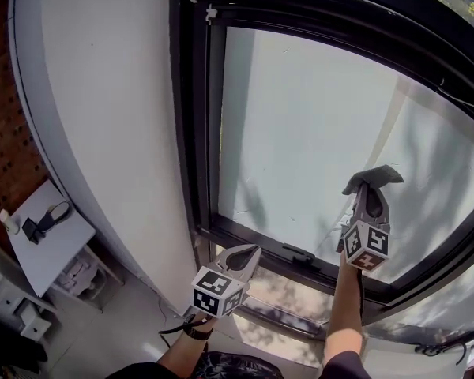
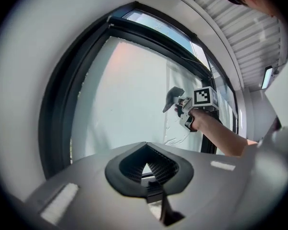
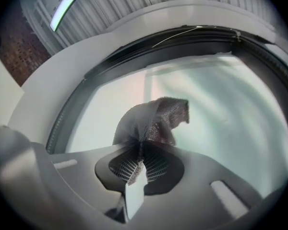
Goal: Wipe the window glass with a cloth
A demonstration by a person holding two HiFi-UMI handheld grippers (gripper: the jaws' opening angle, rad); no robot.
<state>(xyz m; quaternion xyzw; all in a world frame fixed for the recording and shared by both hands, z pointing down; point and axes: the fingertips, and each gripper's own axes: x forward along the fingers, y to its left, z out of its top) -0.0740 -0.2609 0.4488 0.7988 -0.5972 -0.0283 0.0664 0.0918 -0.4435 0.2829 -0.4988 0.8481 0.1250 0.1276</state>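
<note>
Your right gripper [image 1: 368, 198] pinches the grey cloth [image 1: 373, 178] against the window glass [image 1: 316, 133], while your left gripper [image 1: 238, 260] hangs pressed together, empty.

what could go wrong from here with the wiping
The cloth is pinched only by a bunched part in the right tongs, so dragging on the window glass might pull it loose. If it folds aside, the hard tips could scrape the glass. Low strokes may snag the latch on the bottom frame.
</note>
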